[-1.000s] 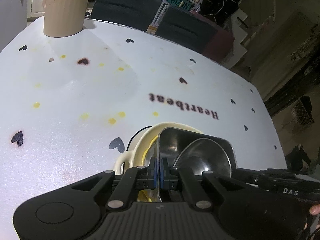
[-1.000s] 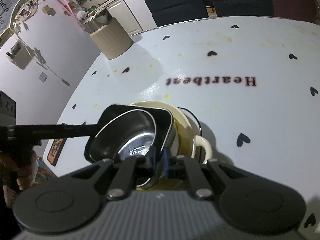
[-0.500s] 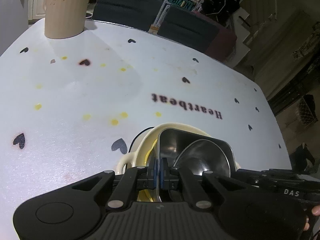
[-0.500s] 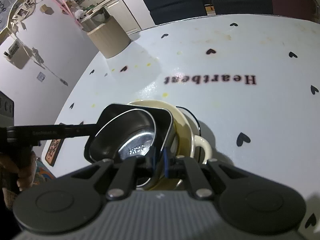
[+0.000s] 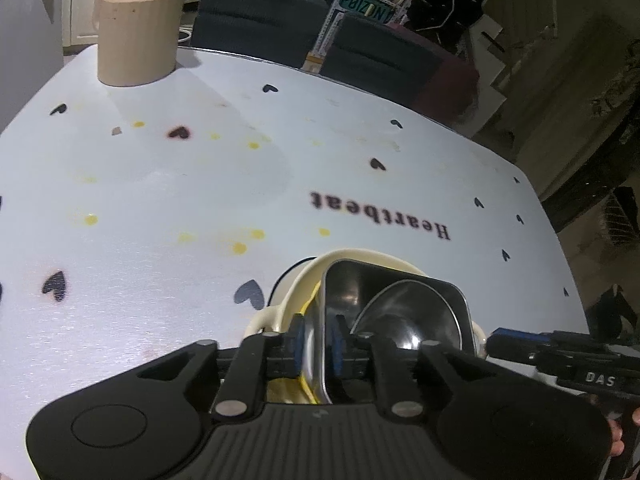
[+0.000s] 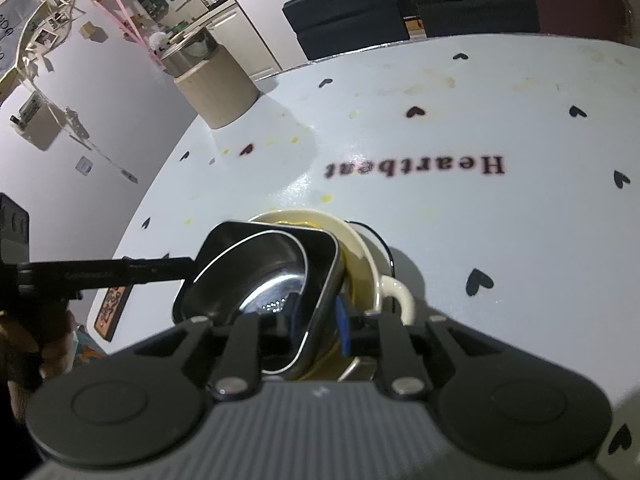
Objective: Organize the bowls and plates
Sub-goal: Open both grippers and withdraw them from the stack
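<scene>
- Step: releasing square steel tray (image 5: 394, 308), nested in cream bowl (image 6: 360, 248) on counter (image 5: 160, 184)
- left tongs (image 5: 318, 346), right tongs (image 6: 320, 316): narrow, opening; tray wall between, pads clear
- Next, my guess: back both off toward 6 o'clock

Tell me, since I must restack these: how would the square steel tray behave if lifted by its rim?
The square steel tray looks thin and rigid, probably light. Its polished wall seems slippery. Resting inside the cream bowl with a round steel bowl nested in it, it may tip.
</scene>
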A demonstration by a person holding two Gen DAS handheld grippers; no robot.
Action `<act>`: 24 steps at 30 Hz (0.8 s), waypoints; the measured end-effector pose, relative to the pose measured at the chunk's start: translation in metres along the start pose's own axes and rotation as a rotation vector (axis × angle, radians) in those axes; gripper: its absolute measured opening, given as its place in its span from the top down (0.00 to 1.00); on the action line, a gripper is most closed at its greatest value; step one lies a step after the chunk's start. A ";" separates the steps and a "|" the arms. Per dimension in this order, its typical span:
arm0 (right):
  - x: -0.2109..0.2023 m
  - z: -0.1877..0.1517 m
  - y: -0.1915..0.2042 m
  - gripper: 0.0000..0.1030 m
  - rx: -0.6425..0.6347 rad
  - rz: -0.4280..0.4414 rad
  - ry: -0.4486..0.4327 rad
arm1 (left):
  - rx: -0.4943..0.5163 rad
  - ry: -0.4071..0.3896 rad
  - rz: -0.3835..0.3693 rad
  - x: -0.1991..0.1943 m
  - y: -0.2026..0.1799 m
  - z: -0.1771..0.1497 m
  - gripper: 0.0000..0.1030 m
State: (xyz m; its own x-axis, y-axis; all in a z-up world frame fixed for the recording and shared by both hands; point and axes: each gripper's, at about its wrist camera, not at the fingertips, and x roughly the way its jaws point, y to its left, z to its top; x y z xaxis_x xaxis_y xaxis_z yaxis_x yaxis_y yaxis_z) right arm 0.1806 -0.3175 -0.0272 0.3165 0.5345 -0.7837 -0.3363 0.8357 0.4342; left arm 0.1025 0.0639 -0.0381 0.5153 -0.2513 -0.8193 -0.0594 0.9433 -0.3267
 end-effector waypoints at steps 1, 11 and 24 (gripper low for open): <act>-0.002 0.000 0.000 0.73 -0.006 -0.002 -0.008 | 0.006 -0.005 0.009 -0.003 -0.001 0.001 0.74; -0.062 -0.014 0.028 0.24 -0.071 -0.129 -0.266 | 0.098 -0.170 0.051 -0.066 -0.038 -0.002 0.10; -0.128 -0.081 0.081 0.00 -0.112 -0.297 -0.606 | 0.201 -0.423 0.079 -0.147 -0.051 -0.069 0.00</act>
State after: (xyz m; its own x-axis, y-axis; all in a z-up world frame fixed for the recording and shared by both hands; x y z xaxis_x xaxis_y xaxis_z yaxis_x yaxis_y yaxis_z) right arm 0.0407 -0.3287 0.0720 0.8392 0.2884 -0.4611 -0.2382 0.9571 0.1651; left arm -0.0292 0.0380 0.0670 0.8213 -0.1060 -0.5606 0.0326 0.9897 -0.1394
